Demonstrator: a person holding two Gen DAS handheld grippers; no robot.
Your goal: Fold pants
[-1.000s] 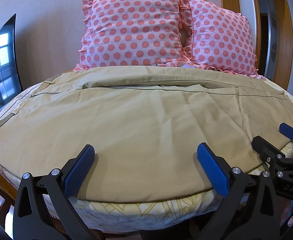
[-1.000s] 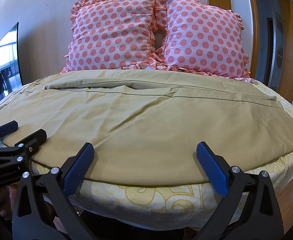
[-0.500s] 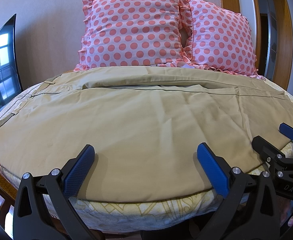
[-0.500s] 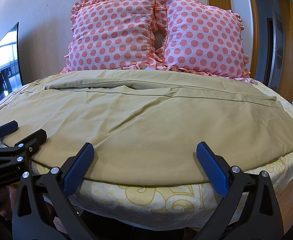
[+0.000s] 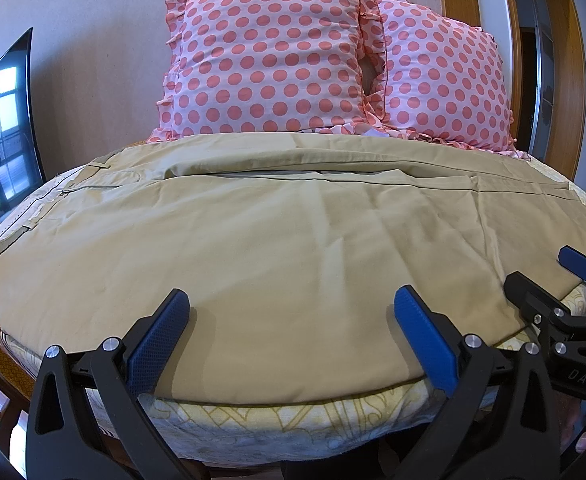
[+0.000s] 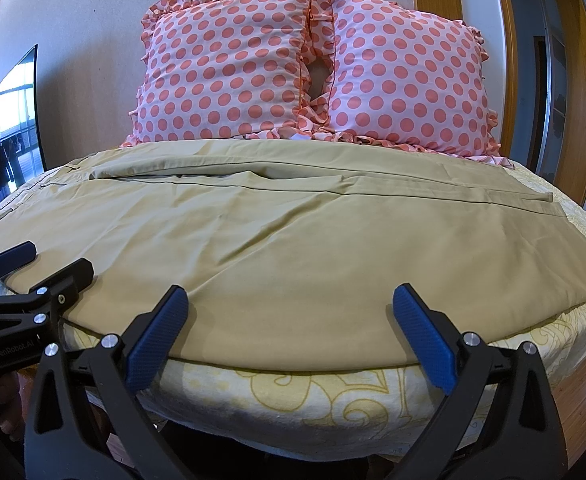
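Khaki pants (image 5: 277, 248) lie spread flat across the bed, waistband at the left, legs running right; they also fill the right wrist view (image 6: 293, 248). My left gripper (image 5: 293, 320) is open and empty, hovering over the pants' near edge. My right gripper (image 6: 293, 320) is open and empty over the same near edge, further right. The right gripper shows at the right edge of the left wrist view (image 5: 549, 284). The left gripper shows at the left edge of the right wrist view (image 6: 41, 264).
Two pink polka-dot pillows (image 5: 269, 64) (image 6: 405, 76) lean on the wall behind the pants. The yellow-patterned bed sheet (image 6: 333, 396) shows below the pants' edge. A dark TV screen (image 5: 1, 128) stands at the left, a wooden door frame (image 6: 573, 80) at the right.
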